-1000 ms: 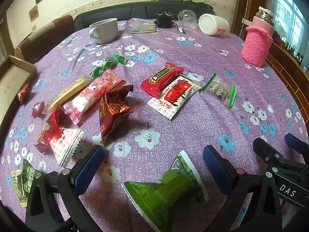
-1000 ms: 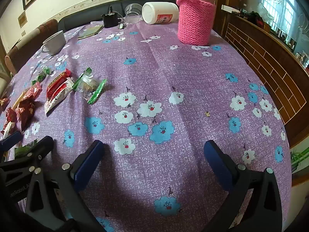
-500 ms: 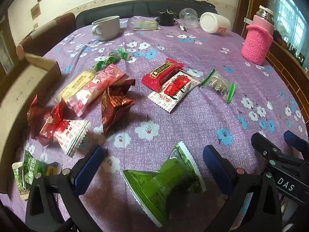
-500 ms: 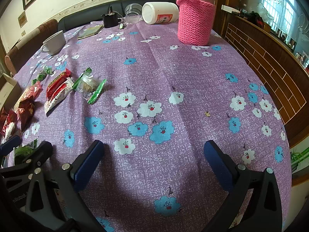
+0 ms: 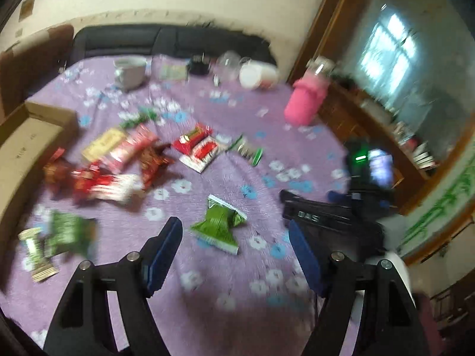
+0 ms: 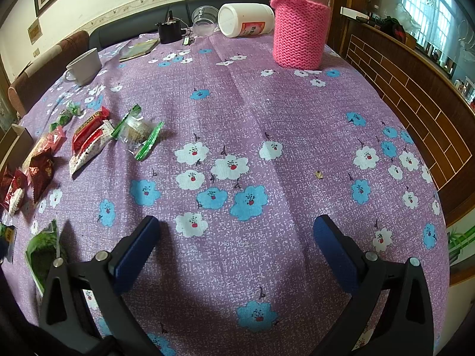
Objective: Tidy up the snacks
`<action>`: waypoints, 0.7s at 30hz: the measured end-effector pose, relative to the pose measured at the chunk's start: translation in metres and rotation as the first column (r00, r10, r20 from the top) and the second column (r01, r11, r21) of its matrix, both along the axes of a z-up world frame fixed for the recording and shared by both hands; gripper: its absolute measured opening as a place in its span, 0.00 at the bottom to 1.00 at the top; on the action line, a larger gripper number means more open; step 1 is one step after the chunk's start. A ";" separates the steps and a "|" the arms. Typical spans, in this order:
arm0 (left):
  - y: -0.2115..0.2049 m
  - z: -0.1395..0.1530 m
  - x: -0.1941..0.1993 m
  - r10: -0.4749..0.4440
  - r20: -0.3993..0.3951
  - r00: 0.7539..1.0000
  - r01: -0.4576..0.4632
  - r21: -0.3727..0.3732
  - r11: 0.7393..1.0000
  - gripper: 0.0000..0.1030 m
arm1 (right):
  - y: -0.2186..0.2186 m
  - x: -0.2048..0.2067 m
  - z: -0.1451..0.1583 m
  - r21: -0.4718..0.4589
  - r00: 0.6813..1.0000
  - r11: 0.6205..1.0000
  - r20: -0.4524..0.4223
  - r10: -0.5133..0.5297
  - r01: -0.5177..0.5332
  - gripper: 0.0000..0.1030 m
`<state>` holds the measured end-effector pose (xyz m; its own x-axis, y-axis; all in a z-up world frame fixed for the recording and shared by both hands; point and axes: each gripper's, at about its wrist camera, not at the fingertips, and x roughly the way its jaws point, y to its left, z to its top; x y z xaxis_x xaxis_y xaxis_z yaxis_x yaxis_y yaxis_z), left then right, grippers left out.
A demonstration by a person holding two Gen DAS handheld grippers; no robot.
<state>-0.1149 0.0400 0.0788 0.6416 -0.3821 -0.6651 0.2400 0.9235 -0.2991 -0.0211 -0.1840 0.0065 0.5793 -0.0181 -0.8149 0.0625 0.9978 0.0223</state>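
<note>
Green snack packet lying on the purple tablecloth, just ahead of the wide-open, empty left gripper.
Probably light, crinkly and slippery, so I'd pinch the puffy middle; right gripper is spread wide and empty too.

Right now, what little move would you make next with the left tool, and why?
Probably lower the left tool onto the green snack packet and close on it. The tool is open and empty, the packet lies loose on the tablecloth just ahead of it, and the cardboard box waits to the left.
</note>
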 end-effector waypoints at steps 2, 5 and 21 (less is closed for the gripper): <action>0.025 0.007 -0.011 0.015 0.014 1.000 -0.015 0.008 1.000 0.72 | 0.002 -0.001 -0.001 -0.002 1.000 1.000 -0.016 0.017 -0.017 1.00; 0.078 0.006 -0.023 0.090 0.021 0.996 -0.090 0.031 0.995 0.71 | 0.001 0.001 0.000 -0.005 0.998 0.999 -0.055 0.034 -0.035 1.00; 0.234 -0.006 0.003 0.420 0.061 0.905 -0.401 0.445 0.800 0.40 | 0.001 -0.002 -0.001 -0.006 0.998 0.999 -0.058 0.035 -0.035 1.00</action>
<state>-0.1120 0.2744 0.0726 0.6420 0.2481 -0.7255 -0.1947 0.9679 0.1587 -0.0236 -0.1825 0.0052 0.5316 -0.0046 -0.8470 0.0284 0.9995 0.0124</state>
